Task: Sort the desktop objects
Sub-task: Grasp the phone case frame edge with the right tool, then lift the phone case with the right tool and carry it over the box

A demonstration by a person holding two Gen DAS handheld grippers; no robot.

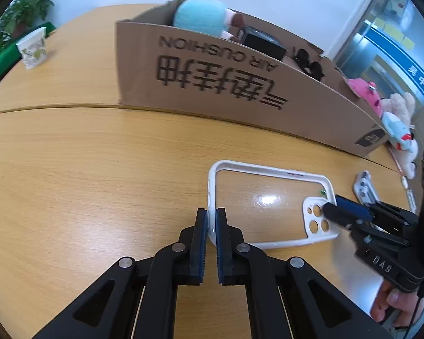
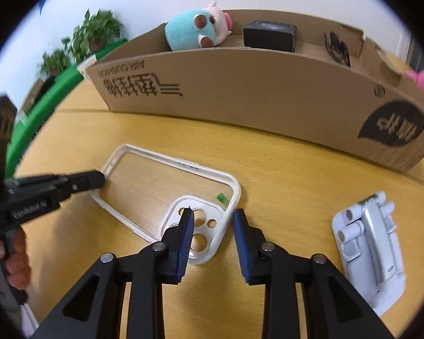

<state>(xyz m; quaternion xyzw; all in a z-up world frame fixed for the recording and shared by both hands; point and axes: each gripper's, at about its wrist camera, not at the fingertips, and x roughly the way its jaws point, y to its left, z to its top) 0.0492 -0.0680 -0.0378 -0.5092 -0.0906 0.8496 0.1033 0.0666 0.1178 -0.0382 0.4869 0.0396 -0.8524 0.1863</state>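
A clear phone case with a white rim point(image 1: 268, 206) lies flat on the wooden table point(image 1: 84, 169); it also shows in the right wrist view point(image 2: 166, 186). My left gripper point(image 1: 211, 220) is shut on the rim at the case's end away from the camera cut-outs. My right gripper point(image 2: 213, 217) is open, its jaws astride the rim at the camera-cut-out corner. In the left wrist view the right gripper point(image 1: 335, 207) shows at that corner.
A long open cardboard box point(image 1: 226, 84) stands behind the case, holding a blue plush point(image 2: 195, 32), a black box point(image 2: 270, 35) and black sunglasses point(image 2: 337, 46). A white phone stand point(image 2: 370, 243) lies right of the case. A paper cup point(image 1: 32, 48), plants point(image 2: 94, 32) and more plush toys point(image 1: 393, 113) sit beyond.
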